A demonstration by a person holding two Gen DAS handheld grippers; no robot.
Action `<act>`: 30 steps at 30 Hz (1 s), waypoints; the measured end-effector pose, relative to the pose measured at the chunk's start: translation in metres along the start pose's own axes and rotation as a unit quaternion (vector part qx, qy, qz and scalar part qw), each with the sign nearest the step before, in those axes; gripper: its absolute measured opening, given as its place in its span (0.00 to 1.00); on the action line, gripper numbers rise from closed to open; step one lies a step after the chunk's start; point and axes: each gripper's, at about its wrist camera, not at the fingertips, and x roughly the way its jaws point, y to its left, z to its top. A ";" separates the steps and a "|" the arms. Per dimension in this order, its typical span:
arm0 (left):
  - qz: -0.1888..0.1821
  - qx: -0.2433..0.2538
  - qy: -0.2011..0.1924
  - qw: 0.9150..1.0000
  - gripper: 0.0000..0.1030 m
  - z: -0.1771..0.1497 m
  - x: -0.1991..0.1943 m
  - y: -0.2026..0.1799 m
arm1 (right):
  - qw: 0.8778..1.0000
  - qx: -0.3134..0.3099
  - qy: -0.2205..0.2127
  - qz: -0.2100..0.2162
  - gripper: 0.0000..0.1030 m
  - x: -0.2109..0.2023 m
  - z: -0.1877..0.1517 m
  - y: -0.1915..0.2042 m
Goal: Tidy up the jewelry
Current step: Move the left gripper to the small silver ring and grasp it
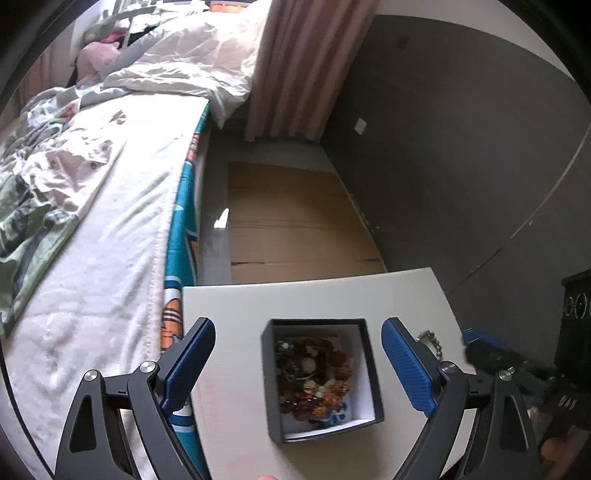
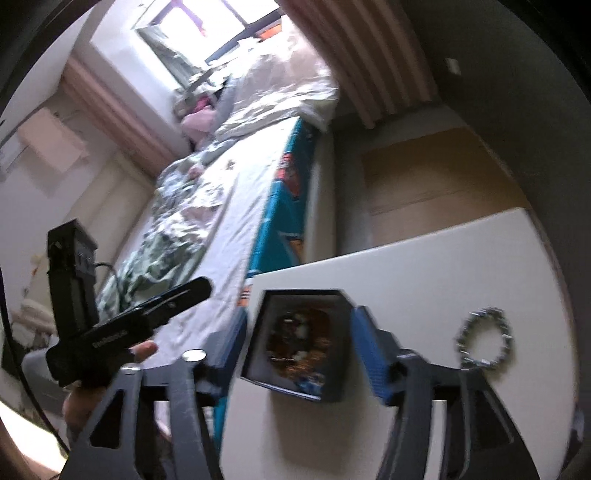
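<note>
Jewelry box (image 1: pixel 321 376) on white table (image 1: pixel 332 295) — bed (image 1: pixel 110 240) beside, bracelet (image 2: pixel 485 341) nearby.

Black box (image 1: pixel 320 380) w/ tangled jewelry, open on white table; beaded bracelet (image 2: pixel 485 341) beside it.

Blown-out window (image 2: pixel 207 33) daylight, fisheye warping, motion blur
</note>
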 end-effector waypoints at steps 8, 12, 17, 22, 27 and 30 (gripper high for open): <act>-0.002 0.025 -0.015 1.000 0.89 -0.004 -0.002 -0.033 | 0.999 0.022 -0.001 -0.030 1.00 -0.028 0.000 -0.038; -0.017 0.034 0.000 0.999 0.89 -0.010 0.007 -0.049 | 0.998 0.028 0.004 -0.048 1.00 -0.036 0.000 -0.053; -0.021 0.071 0.016 0.997 0.89 -0.021 0.021 -0.078 | 0.997 0.023 0.014 -0.072 1.00 -0.048 -0.004 -0.073; -0.033 0.109 0.040 0.993 0.83 -0.035 0.037 -0.105 | 0.996 0.026 0.012 -0.085 1.00 -0.062 -0.010 -0.093; -0.044 0.135 0.063 0.988 0.76 -0.050 0.054 -0.128 | 0.995 0.036 0.005 -0.097 1.00 -0.079 -0.016 -0.117; -0.047 0.154 0.079 0.984 0.72 -0.062 0.065 -0.141 | 0.994 0.056 0.000 -0.095 1.00 -0.088 -0.020 -0.137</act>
